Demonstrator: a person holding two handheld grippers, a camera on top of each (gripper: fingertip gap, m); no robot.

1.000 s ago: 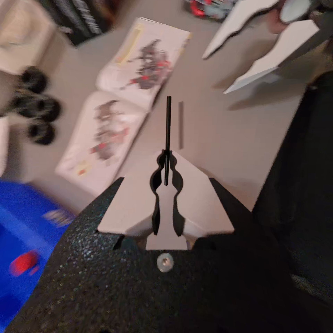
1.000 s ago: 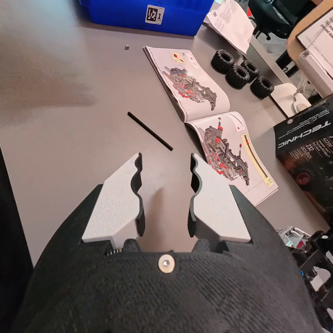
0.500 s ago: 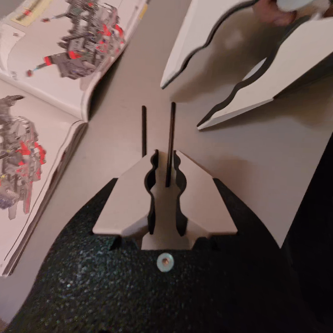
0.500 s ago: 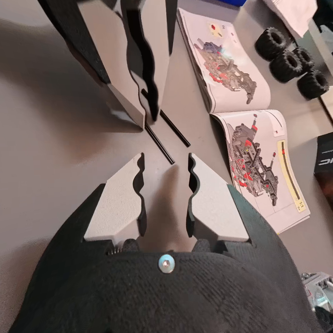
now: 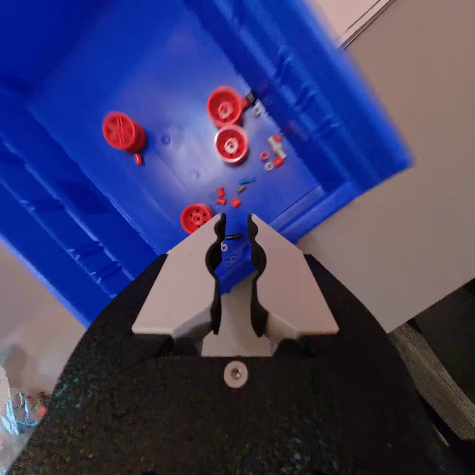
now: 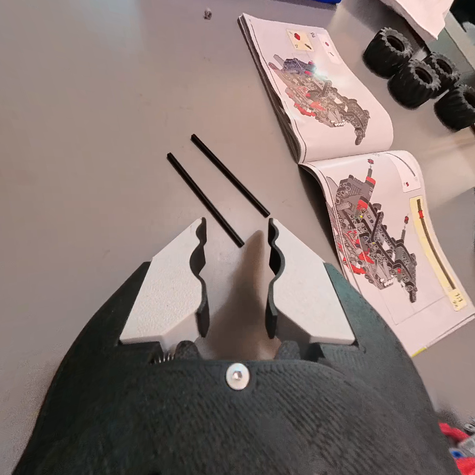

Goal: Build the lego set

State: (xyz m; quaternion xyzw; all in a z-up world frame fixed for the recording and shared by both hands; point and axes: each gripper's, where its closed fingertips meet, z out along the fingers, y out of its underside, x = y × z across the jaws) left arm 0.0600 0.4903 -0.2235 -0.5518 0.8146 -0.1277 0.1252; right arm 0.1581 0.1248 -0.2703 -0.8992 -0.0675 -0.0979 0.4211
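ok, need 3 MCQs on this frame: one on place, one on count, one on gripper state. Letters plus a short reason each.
1. Where do the red wheel hubs lie?
A. on the open manual
B. in the blue bin
C. beside the black tyres

2. How many black axle rods lie on the grey table?
A. one
B. two
C. four

3. What is the state of the right gripper?
A. open, holding nothing
B. shut on a rod
C. shut on a tyre

Answers:
1 B, the left wrist view shows the hubs on the bin floor among small parts.
2 B, two rods lie side by side, apart, left of the instruction booklet.
3 A, bare table shows between its fingers; the nearer rod's end only reaches its tips.
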